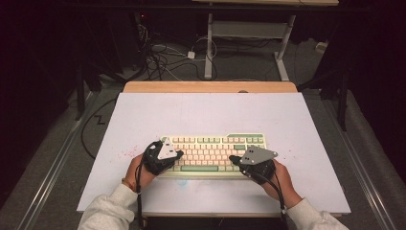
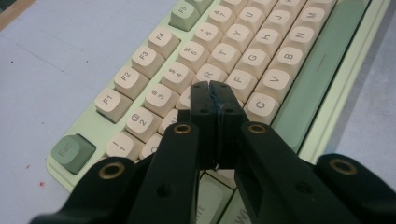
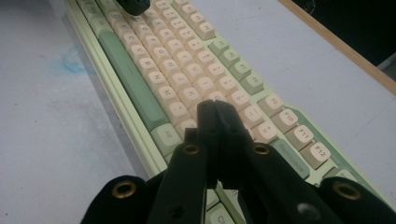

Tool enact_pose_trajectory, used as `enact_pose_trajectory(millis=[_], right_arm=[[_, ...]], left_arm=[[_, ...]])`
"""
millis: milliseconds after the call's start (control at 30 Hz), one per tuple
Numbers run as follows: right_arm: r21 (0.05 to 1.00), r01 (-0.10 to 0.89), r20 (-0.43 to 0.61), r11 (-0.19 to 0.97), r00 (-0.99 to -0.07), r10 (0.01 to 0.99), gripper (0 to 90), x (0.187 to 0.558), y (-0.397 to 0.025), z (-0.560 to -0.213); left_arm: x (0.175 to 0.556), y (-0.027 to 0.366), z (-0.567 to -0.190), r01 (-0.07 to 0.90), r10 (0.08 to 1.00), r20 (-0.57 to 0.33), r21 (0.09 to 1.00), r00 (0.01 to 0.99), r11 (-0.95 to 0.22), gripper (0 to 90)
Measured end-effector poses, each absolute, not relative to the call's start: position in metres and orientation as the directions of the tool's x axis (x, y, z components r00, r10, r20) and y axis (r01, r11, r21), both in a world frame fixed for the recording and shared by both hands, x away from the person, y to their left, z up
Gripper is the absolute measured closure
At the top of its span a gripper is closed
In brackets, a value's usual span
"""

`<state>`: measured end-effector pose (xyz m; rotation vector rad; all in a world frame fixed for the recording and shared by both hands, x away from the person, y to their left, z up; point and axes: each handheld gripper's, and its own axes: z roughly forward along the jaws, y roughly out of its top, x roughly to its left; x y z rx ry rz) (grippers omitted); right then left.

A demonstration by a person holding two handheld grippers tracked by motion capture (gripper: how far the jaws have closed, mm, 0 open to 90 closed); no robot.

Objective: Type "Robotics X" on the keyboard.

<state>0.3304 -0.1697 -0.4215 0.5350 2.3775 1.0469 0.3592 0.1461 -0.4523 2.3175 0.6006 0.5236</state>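
A cream and green keyboard (image 1: 210,152) lies on the white table, a little in front of its middle. My left gripper (image 1: 179,154) hovers over the keyboard's left end, jaws shut with nothing between them. In the left gripper view its tips (image 2: 208,86) sit over the letter keys of the keyboard (image 2: 261,46) near E and D. My right gripper (image 1: 232,158) is shut and empty over the keyboard's right half. In the right gripper view its tips (image 3: 212,105) point along the keyboard (image 3: 163,51), and the left gripper (image 3: 133,5) shows far off at the top.
The white table top (image 1: 210,115) has open room behind and beside the keyboard, with a wooden edge (image 1: 210,86) at the back. Faint red specks (image 1: 128,153) mark the table left of the keyboard, and a blue smudge (image 3: 72,59) lies in front of it. Cables and a desk frame stand on the floor beyond.
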Motion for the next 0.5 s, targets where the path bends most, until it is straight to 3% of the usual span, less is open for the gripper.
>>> enact_pose_trajectory(millis=[500], right_arm=[[0.755, 0.159, -0.271, 0.636, -0.808, 0.524, 90.0, 0.3304, -0.1686, -0.4232]], left_arm=[[0.3636, 0.1448, -0.4584, 0.307, 0.555, 0.180, 0.678, 0.812, -0.668, 87.9]])
